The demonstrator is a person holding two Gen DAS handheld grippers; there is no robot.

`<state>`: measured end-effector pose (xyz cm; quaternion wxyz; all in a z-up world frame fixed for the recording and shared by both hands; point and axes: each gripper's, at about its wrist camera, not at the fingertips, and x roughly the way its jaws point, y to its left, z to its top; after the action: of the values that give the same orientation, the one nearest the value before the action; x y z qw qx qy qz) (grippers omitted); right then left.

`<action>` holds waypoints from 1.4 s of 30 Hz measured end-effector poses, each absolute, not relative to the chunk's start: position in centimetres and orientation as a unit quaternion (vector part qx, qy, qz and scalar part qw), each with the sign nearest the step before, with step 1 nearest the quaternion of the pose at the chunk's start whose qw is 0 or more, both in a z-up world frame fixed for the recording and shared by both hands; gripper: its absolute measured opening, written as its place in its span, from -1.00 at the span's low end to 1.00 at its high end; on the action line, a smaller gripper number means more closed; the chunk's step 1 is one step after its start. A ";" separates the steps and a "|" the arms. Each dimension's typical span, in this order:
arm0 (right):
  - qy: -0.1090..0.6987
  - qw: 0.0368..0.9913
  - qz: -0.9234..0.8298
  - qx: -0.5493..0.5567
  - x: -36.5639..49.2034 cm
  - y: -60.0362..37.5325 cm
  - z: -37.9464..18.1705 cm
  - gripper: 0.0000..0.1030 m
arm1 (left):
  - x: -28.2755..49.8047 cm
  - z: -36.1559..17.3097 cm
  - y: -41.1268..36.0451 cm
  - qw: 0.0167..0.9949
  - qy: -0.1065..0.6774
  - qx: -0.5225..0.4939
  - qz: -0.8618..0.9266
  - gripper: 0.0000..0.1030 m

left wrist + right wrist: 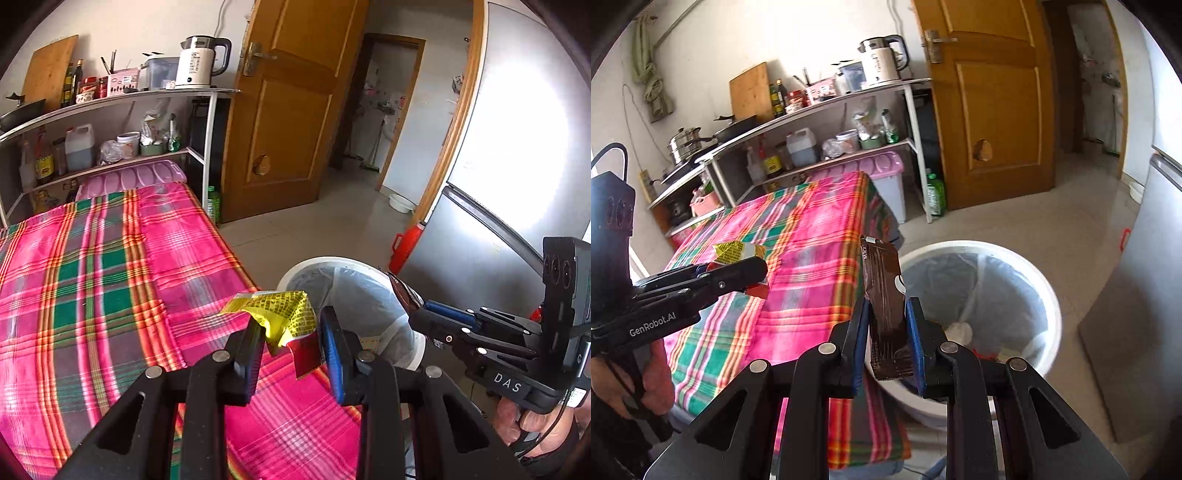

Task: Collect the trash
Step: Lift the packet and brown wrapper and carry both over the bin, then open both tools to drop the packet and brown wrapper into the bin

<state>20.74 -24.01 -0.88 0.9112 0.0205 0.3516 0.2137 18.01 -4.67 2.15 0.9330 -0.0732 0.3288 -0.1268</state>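
Note:
My left gripper (291,332) is shut on a crumpled yellow and red wrapper (280,314), held above the right edge of the plaid-covered table (110,280). The same wrapper (737,251) and left gripper (753,273) show in the right wrist view. My right gripper (886,321) is shut on a dark brown wrapper (886,291), held upright at the near rim of the white bin (1049,291). The bin (306,266) has a clear liner and some trash inside. In the left wrist view the right gripper (413,306) holds the brown wrapper (404,291) over the bin.
A grey fridge (517,184) stands right of the bin, with a red container (406,243) at its foot. A shelf rack (110,129) with a kettle and bottles stands behind the table. A wooden door (288,110) stands open to a tiled floor.

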 end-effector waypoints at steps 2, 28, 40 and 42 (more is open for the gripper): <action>0.353 0.912 0.207 0.025 21.0 -24.6 -1.0 -0.58 | 18.4 2.0 -5.2 0.932 0.330 -0.071 -0.133 -0.39; 0.399 0.903 0.149 0.055 24.5 -28.7 -5.0 -0.56 | 23.7 -1.3 -10.7 0.908 0.372 -0.060 -0.181 -0.38; 0.395 0.904 0.146 0.067 24.6 -29.6 -5.1 -0.30 | 24.7 -2.4 -12.0 0.901 0.388 -0.055 -0.187 -0.35; 0.394 0.905 0.145 0.068 24.5 -29.7 -5.0 -0.30 | 24.8 -2.5 -12.1 0.900 0.390 -0.055 -0.185 -0.32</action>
<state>24.55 -29.69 -5.04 0.9053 0.0678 0.3935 0.1448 24.76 -12.05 -2.49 0.9002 -0.0548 0.3904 -0.1852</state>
